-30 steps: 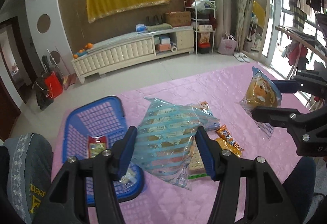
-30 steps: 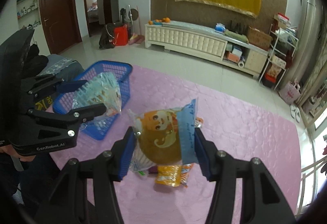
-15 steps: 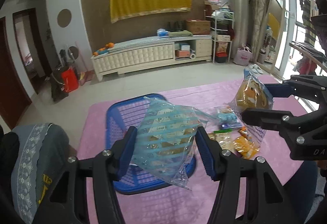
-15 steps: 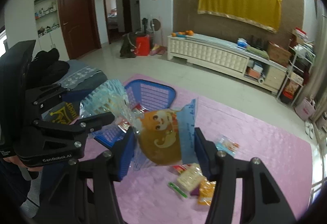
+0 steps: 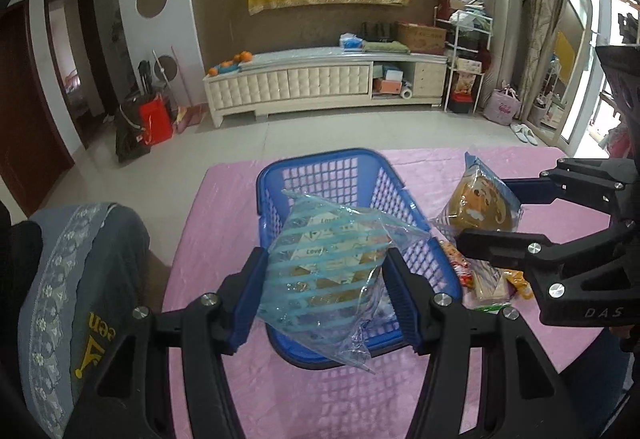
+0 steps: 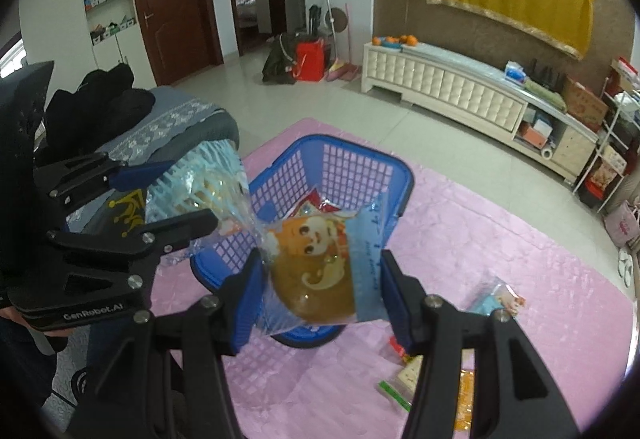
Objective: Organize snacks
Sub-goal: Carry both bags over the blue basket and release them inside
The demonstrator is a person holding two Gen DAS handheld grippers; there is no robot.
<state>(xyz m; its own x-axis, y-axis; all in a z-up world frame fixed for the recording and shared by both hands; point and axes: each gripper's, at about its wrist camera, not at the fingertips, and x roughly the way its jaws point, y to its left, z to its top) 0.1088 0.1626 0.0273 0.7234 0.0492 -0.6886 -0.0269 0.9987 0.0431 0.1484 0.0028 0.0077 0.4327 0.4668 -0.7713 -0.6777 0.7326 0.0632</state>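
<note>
Gripping snacks over the blue basket point(image 5: 320, 167): left gripper point(image 5: 326, 293) jaws clamp a blue-striped bag point(image 5: 324, 271); at 3 o'clock, right gripper point(image 6: 320, 289) jaws clamp a cartoon bread pack point(image 6: 316, 271).

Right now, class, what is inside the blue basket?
In the blue basket a red-and-white snack packet shows. The bags held in the left gripper and right gripper cover the rest.

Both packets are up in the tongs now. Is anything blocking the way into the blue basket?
Nothing visible does. The blue basket is open-topped with only a few packets at its bottom. The left tongs hold the striped packet over it; the right tongs hold the cartoon packet beside it.
</note>
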